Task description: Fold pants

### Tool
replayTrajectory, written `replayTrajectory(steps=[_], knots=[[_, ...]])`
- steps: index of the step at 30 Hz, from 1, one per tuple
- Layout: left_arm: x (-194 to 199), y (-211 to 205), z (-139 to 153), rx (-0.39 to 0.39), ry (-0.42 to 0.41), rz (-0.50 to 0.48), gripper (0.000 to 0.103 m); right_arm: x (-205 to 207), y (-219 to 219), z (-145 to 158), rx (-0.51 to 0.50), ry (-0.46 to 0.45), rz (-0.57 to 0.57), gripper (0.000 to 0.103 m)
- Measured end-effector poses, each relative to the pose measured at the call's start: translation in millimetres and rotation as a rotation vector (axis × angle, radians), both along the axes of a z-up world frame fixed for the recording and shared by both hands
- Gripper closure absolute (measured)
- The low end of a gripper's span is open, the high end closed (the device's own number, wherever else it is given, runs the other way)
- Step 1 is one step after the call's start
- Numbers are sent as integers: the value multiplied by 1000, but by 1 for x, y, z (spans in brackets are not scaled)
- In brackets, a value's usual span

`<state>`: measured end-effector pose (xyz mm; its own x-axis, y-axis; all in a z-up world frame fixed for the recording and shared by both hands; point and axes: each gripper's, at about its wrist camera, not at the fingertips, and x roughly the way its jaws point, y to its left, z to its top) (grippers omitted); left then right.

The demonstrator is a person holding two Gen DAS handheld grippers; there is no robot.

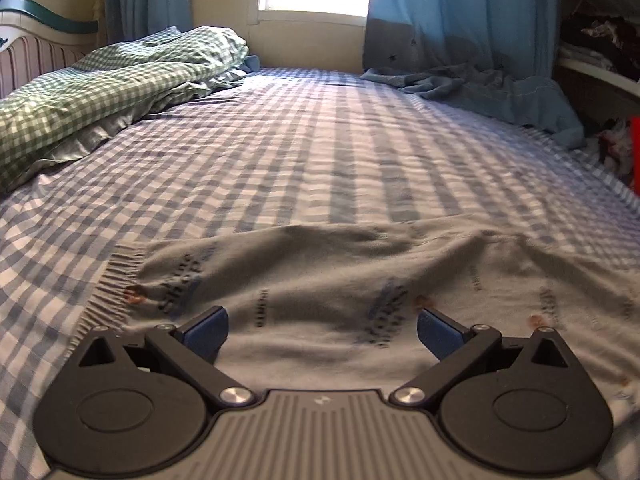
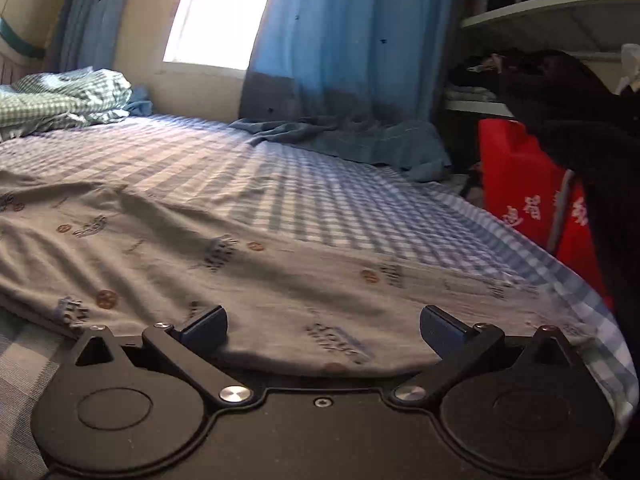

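Note:
Grey printed pants [image 1: 340,280] lie spread across the blue checked bed sheet [image 1: 320,152], with the ribbed elastic waistband [image 1: 116,284] at their left end. My left gripper [image 1: 322,332] hovers just above the cloth with its blue pads wide apart and nothing between them. In the right wrist view the same pants [image 2: 224,264] stretch from the left toward the bed's right edge, wrinkled in long folds. My right gripper [image 2: 323,330] stands open over the near hem of the cloth, not pinching it.
A green checked duvet [image 1: 100,88] is heaped at the far left by the headboard. Blue curtain fabric [image 1: 480,84] spills onto the far right corner of the bed. A red bag [image 2: 528,184] and shelves [image 2: 552,12] stand beside the bed's right edge.

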<state>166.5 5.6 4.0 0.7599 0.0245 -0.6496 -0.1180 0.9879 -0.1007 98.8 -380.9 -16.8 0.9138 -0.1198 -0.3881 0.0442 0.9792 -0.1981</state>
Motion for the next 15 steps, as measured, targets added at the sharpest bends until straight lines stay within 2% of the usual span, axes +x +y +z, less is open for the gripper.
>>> replayTrajectory(steps=[2, 7, 11, 15], knots=[[3, -22, 7, -22, -3, -53, 0, -7, -27, 2, 60, -20, -37, 1], [23, -99, 4, 0, 12, -219, 0, -25, -86, -2, 145, -21, -164, 1], [41, -166, -5, -52, 33, -351, 0, -36, -129, -5, 212, -11, -208, 1], [54, -238, -16, -80, 34, -482, 0, -29, -170, -5, 276, 10, -237, 1]])
